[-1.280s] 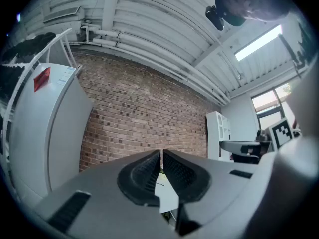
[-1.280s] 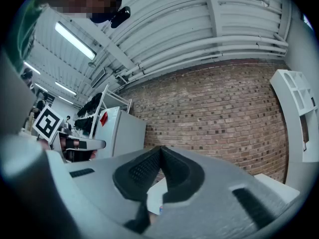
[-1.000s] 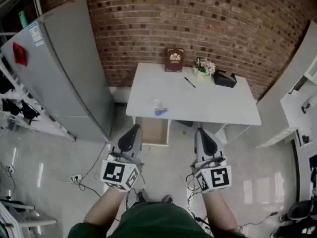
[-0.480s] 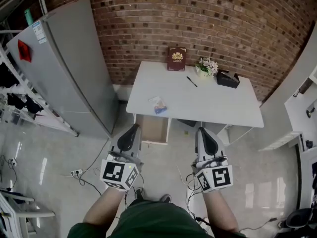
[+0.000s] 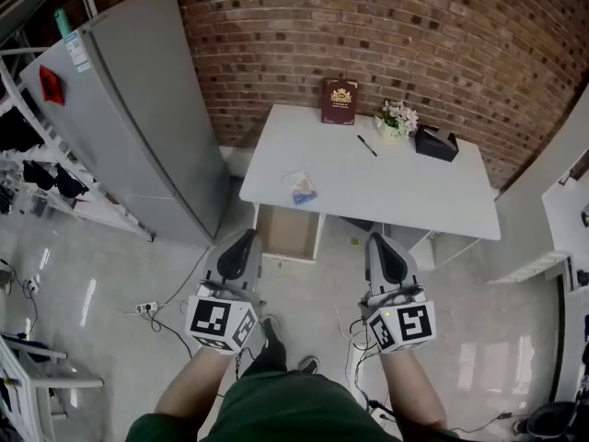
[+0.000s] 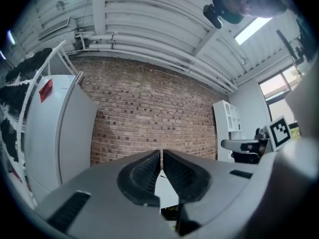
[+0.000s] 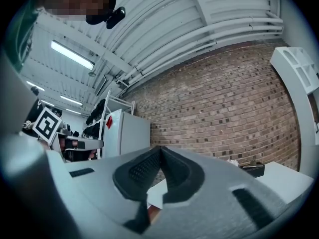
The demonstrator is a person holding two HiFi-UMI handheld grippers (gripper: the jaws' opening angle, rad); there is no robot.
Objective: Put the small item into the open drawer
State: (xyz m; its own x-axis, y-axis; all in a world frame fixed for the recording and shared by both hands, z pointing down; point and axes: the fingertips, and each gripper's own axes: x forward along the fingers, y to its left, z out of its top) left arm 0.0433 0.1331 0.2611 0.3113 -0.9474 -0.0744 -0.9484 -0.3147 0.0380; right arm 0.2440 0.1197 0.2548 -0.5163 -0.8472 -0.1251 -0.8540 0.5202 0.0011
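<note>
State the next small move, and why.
Probably advance the left gripper toward the small item, opening its jaws on the way. Both it and the right gripper are shut, empty and short of the table. The item lies near the open drawer.

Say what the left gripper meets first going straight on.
Likely the brick wall: its view shows wall beyond the fingers, the white table lower. Depth unclear; the table could come first.
</note>
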